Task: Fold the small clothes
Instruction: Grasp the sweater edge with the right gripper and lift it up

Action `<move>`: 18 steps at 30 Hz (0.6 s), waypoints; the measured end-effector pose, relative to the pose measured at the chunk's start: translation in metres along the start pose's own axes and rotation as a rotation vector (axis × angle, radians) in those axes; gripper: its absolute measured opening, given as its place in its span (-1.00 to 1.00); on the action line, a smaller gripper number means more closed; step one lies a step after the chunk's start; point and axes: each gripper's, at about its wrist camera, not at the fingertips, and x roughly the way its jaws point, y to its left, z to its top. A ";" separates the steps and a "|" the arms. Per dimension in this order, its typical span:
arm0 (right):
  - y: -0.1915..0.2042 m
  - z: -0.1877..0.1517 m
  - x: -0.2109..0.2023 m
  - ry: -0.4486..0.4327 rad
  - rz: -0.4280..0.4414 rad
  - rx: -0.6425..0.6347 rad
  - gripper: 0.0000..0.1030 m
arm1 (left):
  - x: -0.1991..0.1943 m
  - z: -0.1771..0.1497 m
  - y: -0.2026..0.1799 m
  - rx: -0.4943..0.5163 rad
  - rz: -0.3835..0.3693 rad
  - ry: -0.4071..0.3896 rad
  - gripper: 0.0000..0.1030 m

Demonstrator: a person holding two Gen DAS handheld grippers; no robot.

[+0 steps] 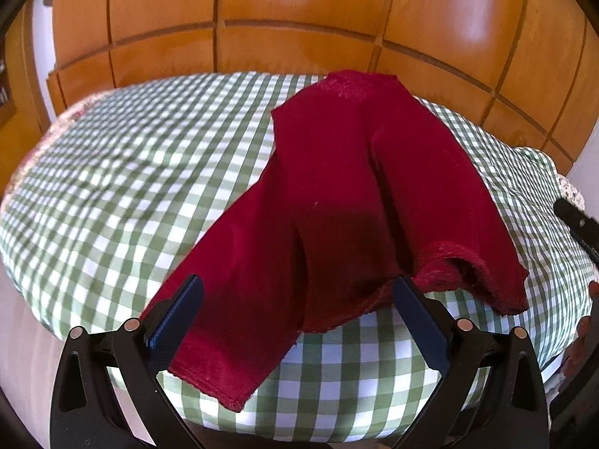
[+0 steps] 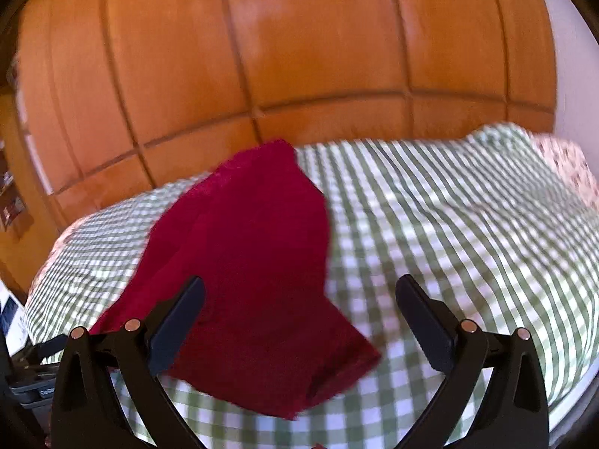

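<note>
A dark red pair of small trousers (image 1: 337, 202) lies spread on a green-and-white checked cloth (image 1: 131, 187), legs pointing toward me, waistband at the far edge. My left gripper (image 1: 299, 321) is open and hovers over the near leg ends, holding nothing. In the right wrist view the red garment (image 2: 254, 269) lies left of centre on the checked cloth (image 2: 449, 232). My right gripper (image 2: 299, 321) is open and empty above the garment's near right leg end. The right view is blurred.
Orange-brown wooden cupboard doors (image 1: 299, 18) stand close behind the table. The table's near edge (image 1: 337, 426) curves just in front of my left gripper. The other gripper's black body (image 1: 576, 220) shows at the right edge. Dark equipment (image 2: 26, 370) sits at the lower left.
</note>
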 end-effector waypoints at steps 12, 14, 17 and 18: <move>-0.047 -0.032 0.053 0.252 0.016 -0.014 0.14 | 0.020 0.002 0.055 -0.097 0.046 -0.040 0.93; -0.048 -0.039 0.060 0.278 0.028 -0.010 0.08 | 0.024 0.001 0.065 -0.122 0.047 -0.038 0.93; -0.061 -0.041 0.059 0.269 0.060 0.061 -0.09 | 0.027 0.000 0.079 -0.165 0.051 -0.038 0.93; -0.065 -0.041 0.058 0.267 0.067 0.079 -0.18 | 0.027 -0.001 0.082 -0.174 0.041 -0.041 0.93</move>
